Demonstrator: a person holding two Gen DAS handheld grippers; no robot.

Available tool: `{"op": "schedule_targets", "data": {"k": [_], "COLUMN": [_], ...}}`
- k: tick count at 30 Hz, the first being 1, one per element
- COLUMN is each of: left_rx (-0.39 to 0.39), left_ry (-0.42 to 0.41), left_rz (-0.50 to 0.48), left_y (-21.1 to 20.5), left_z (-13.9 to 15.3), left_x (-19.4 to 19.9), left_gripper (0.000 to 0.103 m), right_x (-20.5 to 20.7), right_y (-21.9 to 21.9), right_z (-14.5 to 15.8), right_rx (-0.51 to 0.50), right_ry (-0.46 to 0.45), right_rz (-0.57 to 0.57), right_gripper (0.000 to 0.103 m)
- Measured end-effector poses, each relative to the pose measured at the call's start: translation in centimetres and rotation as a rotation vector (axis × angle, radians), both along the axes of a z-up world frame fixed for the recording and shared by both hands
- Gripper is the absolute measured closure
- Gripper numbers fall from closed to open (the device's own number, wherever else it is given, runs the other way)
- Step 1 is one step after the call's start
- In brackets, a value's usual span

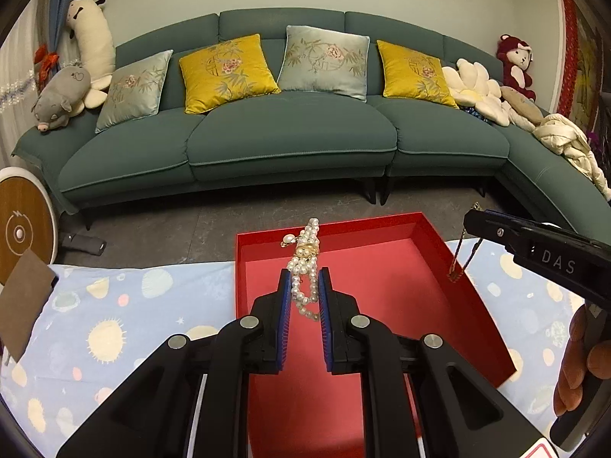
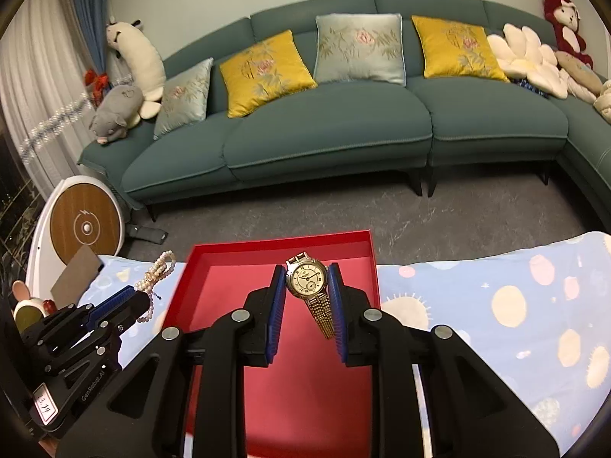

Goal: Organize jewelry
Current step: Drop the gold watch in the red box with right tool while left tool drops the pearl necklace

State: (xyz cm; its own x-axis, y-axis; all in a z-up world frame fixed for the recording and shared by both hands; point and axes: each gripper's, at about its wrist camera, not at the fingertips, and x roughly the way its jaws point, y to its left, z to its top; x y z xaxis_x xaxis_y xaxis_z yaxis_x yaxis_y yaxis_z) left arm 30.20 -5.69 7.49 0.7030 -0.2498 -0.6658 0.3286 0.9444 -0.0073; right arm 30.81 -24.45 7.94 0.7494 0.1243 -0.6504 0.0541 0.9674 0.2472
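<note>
Over the red box (image 1: 450, 267), both grippers hang loaded; the left gripper (image 1: 304, 274) is clamped on a pearl strand (image 1: 305, 263) that bunches between its blue pads and pokes out past the tips, with a gold clasp or pendant in the tangle; the right gripper (image 2: 307, 278) is clamped on a gold watch (image 2: 306, 280), dial upright and facing the camera, the band drooping below toward the box floor. The box sits on a table under a blue patterned cloth (image 2: 496, 305), and its floor looks bare where it can be seen; so the step in hand seems to be carrying each piece in for placing. Next, I judge, each gripper should come lower before letting go, the pearls to one side and the watch to the other, so the strand does not snag the band.
</note>
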Motion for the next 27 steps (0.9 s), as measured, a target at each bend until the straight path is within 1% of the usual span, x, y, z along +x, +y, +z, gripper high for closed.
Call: {"op": "schedule_targets", "data": {"k": [4,8,10,12,13,14,15,16,18,20,21,24,26,27], "left_rx": [0.032,0.045,0.041,0.028,0.021,0.017,0.010,-0.002,-0.040,-0.082,-0.091,-0.072,-0.064,-0.058], "left_ry": [0.039,0.064,0.085,0.093,0.094,0.098,0.096,0.088,0.067,0.033,0.020,-0.017,-0.015,-0.012], "left_rz": [0.026,0.045,0.057,0.075,0.082,0.092,0.102,0.108,0.116,0.110,0.104,0.102,0.104,0.106], "left_y": [-0.7,-1.2,-1.3,-1.1,-0.9,-0.8,-0.5,-0.2,0.8,2.4,3.2,5.4,6.6,7.3], "left_z": [-2.0,-3.6,-4.1,-4.4,-4.5,-4.5,-4.3,-3.8,-2.6,-0.7,0.1,2.5,3.6,3.8], "left_x": [3.1,4.8,5.4,5.6,5.7,5.8,5.6,5.4,4.6,2.5,1.4,-2.9,-5.4,-6.9], "left_gripper": [0.091,0.089,0.089,0.088,0.086,0.080,0.077,0.072,0.072,0.072,0.072,0.070,0.066,0.066], "right_x": [2.6,4.2,4.6,4.7,4.7,4.5,4.2,3.6,1.9,-0.7,-2.0,-7.1,-10.5,-12.0], "right_y": [-0.2,-0.6,-0.8,-0.8,-0.8,-0.8,-0.8,-0.8,-1.0,-1.2,-1.2,-1.1,-1.1,-1.2], "right_z": [-2.2,-3.7,-4.1,-4.2,-4.1,-3.8,-3.6,-3.0,-1.6,0.2,1.1,3.3,4.5,5.0], "right_rx": [-0.020,-0.026,-0.030,-0.040,-0.043,-0.045,-0.047,-0.046,-0.037,-0.021,-0.023,-0.056,-0.072,-0.073], "right_ry": [0.045,0.069,0.063,0.052,0.043,0.028,0.011,-0.008,-0.048,-0.085,-0.096,-0.118,-0.122,-0.126], "right_rz": [-0.026,-0.035,-0.033,-0.029,-0.029,-0.032,-0.035,-0.035,-0.024,-0.008,-0.001,0.022,0.033,0.034], "right_gripper": [0.081,0.080,0.080,0.076,0.071,0.069,0.068,0.068,0.068,0.067,0.067,0.066,0.065,0.062]}}
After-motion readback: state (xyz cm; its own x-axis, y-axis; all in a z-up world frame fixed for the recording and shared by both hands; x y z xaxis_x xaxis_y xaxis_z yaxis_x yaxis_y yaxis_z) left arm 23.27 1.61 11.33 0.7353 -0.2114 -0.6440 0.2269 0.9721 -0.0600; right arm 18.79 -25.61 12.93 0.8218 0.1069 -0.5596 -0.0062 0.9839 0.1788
